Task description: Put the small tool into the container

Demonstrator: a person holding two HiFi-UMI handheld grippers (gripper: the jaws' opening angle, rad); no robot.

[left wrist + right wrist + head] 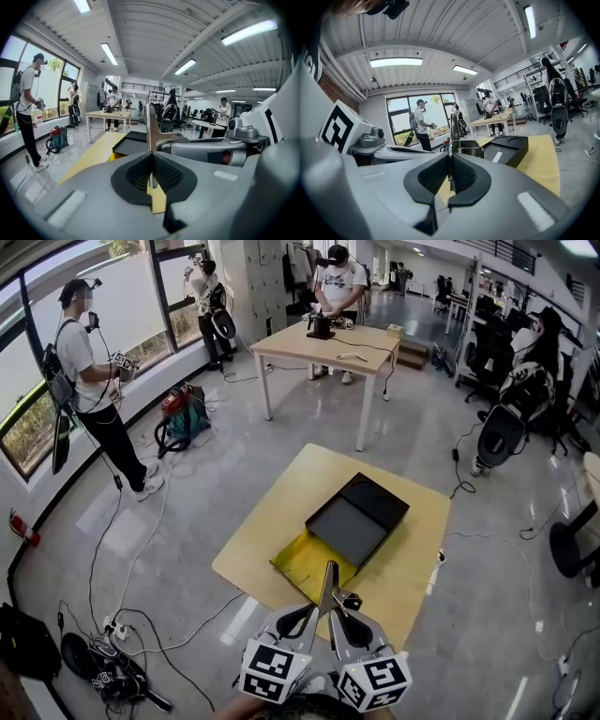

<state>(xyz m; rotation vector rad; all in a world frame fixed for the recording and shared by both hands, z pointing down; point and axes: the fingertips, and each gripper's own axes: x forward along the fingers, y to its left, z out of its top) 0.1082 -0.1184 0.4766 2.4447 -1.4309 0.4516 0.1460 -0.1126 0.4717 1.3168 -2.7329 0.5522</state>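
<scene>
A thin, flat metal tool (328,585) stands upright between my two grippers, low over the near edge of the yellow table (412,568). My left gripper (317,611) is shut on it from the left and my right gripper (337,613) from the right. In the left gripper view the tool's strip (151,125) rises out of the shut left gripper (151,176). In the right gripper view the same blade (454,127) rises from the shut right gripper (450,174). The black container (361,512) lies open on the table just beyond, with a yellow flat piece (302,563) at its near end.
A wooden table (328,341) stands far back with a person (337,282) working at it. Another person (89,381) stands by the left windows near a red and teal vacuum (183,413). Cables (122,634) cross the floor at left. Office chairs (511,418) stand at right.
</scene>
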